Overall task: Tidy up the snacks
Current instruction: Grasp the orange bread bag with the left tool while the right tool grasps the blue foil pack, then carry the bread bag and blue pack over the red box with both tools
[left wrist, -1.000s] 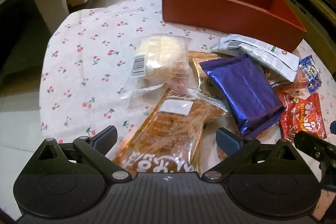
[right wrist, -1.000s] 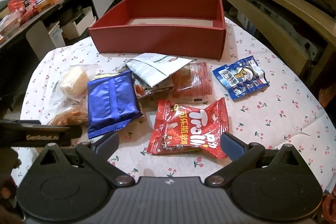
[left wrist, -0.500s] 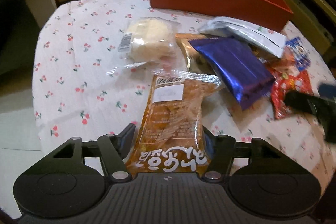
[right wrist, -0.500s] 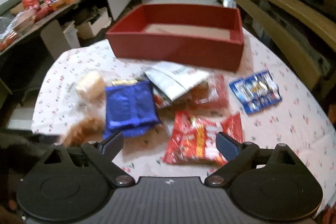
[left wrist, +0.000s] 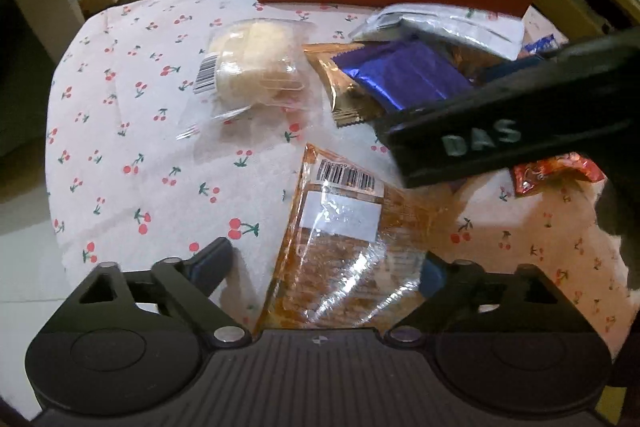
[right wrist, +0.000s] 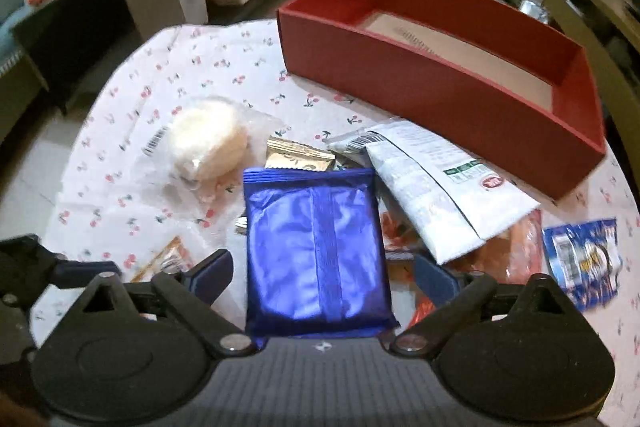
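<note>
Opening left tongs (left wrist: 326,263) astride orange packet (left wrist: 340,255)

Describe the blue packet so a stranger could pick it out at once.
Start at the long red box at the far side of the cherry-print tablecloth. In the pile in front of it lies the blue packet, between a pale round cake and a white pouch. It alone is shiny dark blue foil.
</note>
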Action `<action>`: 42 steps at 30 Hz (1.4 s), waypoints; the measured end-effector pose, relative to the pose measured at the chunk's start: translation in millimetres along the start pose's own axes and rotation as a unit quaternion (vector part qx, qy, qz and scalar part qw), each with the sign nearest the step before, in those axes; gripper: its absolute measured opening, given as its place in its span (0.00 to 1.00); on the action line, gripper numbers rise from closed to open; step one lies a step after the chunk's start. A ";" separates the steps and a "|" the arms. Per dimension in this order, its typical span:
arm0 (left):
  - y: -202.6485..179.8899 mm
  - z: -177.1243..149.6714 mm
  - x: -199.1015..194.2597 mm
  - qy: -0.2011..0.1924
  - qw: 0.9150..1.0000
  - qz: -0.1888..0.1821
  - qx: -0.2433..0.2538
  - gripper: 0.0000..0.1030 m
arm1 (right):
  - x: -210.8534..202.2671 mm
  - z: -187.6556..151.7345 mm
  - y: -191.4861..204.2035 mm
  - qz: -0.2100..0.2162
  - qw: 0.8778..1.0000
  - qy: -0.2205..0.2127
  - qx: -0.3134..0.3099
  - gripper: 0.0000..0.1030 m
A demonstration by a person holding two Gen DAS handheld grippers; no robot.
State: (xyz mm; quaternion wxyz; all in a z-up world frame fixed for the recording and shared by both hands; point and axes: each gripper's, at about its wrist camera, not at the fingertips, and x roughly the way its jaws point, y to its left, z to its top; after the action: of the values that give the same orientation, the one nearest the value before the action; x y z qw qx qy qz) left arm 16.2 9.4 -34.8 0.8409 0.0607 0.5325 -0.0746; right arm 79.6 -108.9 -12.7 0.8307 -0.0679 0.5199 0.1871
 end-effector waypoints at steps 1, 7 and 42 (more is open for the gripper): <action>-2.7 -0.3 2.0 0.000 1.000 0.005 0.006 0.98 | 3.8 -0.3 -1.8 0.002 1.000 0.007 0.002 0.99; -8.2 4.5 1.9 -0.006 1.000 0.004 0.014 0.91 | 15.1 -4.1 0.0 -0.008 1.000 0.019 -0.004 0.73; -15.5 32.2 -33.6 -0.054 0.998 -0.008 -0.015 0.59 | -44.0 -12.7 -15.5 0.009 0.999 -0.045 0.027 0.63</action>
State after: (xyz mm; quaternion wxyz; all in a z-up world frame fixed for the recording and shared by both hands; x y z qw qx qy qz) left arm 27.6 -9.6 8.9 0.8688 0.0393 0.4876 -0.0769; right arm 57.7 -137.7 19.4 0.8528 -0.0322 0.4879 0.1834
